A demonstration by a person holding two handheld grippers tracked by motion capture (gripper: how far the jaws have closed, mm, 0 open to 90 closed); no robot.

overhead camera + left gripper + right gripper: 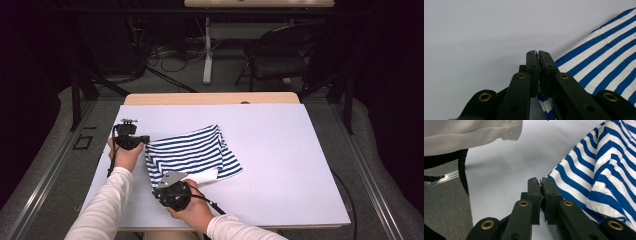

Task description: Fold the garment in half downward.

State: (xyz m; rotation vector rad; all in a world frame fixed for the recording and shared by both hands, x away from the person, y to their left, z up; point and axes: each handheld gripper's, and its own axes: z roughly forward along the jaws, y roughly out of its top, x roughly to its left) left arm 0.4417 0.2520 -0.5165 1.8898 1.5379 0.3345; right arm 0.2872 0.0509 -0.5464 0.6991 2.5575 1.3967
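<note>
Mid-fold: striped cloth lies near the desk's left edge, left tongs and right tongs each clamped on its hem; next, lift both corners together and carry them across.

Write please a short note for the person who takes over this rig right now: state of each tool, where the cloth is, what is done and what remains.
Left tool: jaws shut on the far-left edge of the striped cloth; blue-white fabric is pinched between them in the left gripper view.
Right tool: jaws shut on the near-left edge of the cloth.
Cloth: lies on the white table, left of centre, partly folded and rumpled, with a white part showing at its near edge.
Done: both grips on the left side taken.
Left, likely: lift or carry that side across to fold or flatten, then release.
</note>
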